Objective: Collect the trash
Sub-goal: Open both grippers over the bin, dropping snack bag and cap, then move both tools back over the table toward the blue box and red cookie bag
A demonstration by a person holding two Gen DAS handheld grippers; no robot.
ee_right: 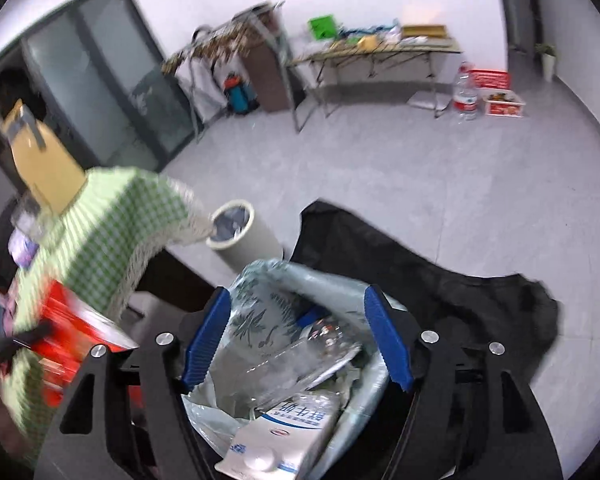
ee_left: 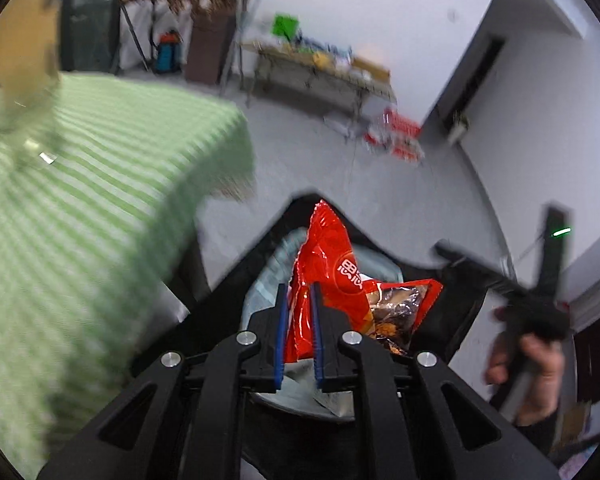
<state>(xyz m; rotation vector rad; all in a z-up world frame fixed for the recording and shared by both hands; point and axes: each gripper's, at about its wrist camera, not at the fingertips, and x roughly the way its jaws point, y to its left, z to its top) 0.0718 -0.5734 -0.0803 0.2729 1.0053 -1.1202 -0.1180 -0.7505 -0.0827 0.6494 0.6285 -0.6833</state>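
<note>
Red foil snack packet (ee_left: pixel 332 276), crinkled, white characters on a round mark, clear window at the lower right showing dark brown contents; standing roughly upright, pinched near its left edge between the blue pads of the left claw (ee_left: pixel 299 332), directly over the black trash bag (ee_left: pixel 456 296). Bag mouth wide open, black rim folded outward, pale leaf-printed plastic (ee_right: pixel 256 316) inside. Within: crumpled clear plastic (ee_right: pixel 296 364) and a white-and-blue milk carton (ee_right: pixel 284 436) lying tilted, round cap toward the lens.
</note>
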